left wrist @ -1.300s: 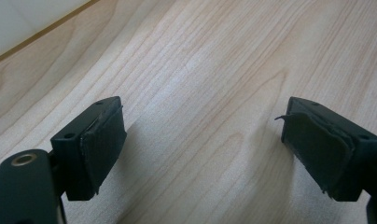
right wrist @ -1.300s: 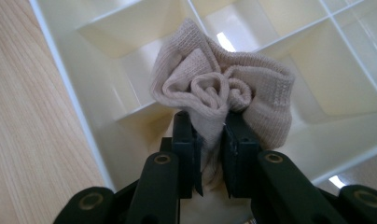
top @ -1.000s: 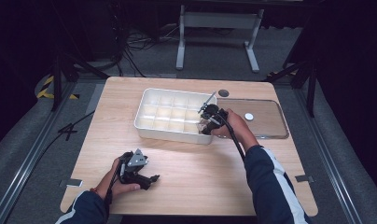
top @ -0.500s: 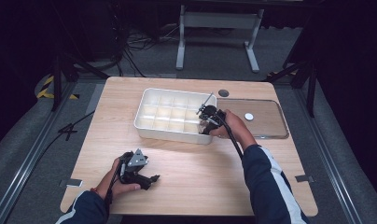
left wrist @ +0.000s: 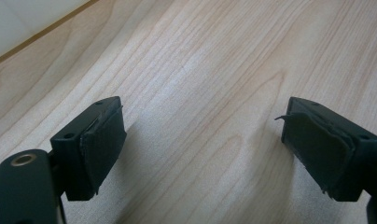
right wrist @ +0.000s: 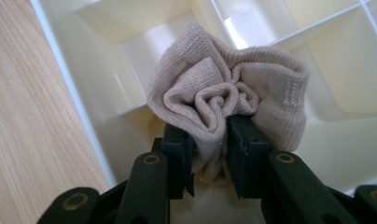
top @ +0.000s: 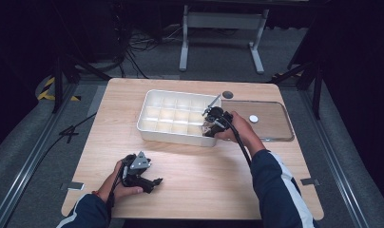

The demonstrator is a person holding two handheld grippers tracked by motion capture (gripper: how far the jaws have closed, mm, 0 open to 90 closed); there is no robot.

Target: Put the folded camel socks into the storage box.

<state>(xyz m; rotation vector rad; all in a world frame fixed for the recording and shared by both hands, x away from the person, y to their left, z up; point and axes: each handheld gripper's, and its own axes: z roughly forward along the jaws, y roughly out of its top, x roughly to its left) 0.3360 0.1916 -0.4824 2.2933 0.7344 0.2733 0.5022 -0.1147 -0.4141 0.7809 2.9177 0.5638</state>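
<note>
A rolled beige sock (right wrist: pixel 214 88) sits between the jaws of my right gripper (right wrist: pixel 210 135), its fabric still pinched by the pads. These jaws have just been opening. The sock hangs over a compartment at the near right corner of the white divided tray (top: pixel 147 128), where the right gripper (top: pixel 210 124) is held. The left gripper (top: pixel 154 183) rests in a hand near the table's front left. Its jaws (left wrist: pixel 200 140) stand wide apart over bare wood with nothing between them.
A clear lid (top: pixel 271 130) lies flat to the right of the tray, with a small white disc (top: pixel 253 118) on it. A dark round spot (top: pixel 227 94) is behind the tray's right corner. The tray's other compartments look empty.
</note>
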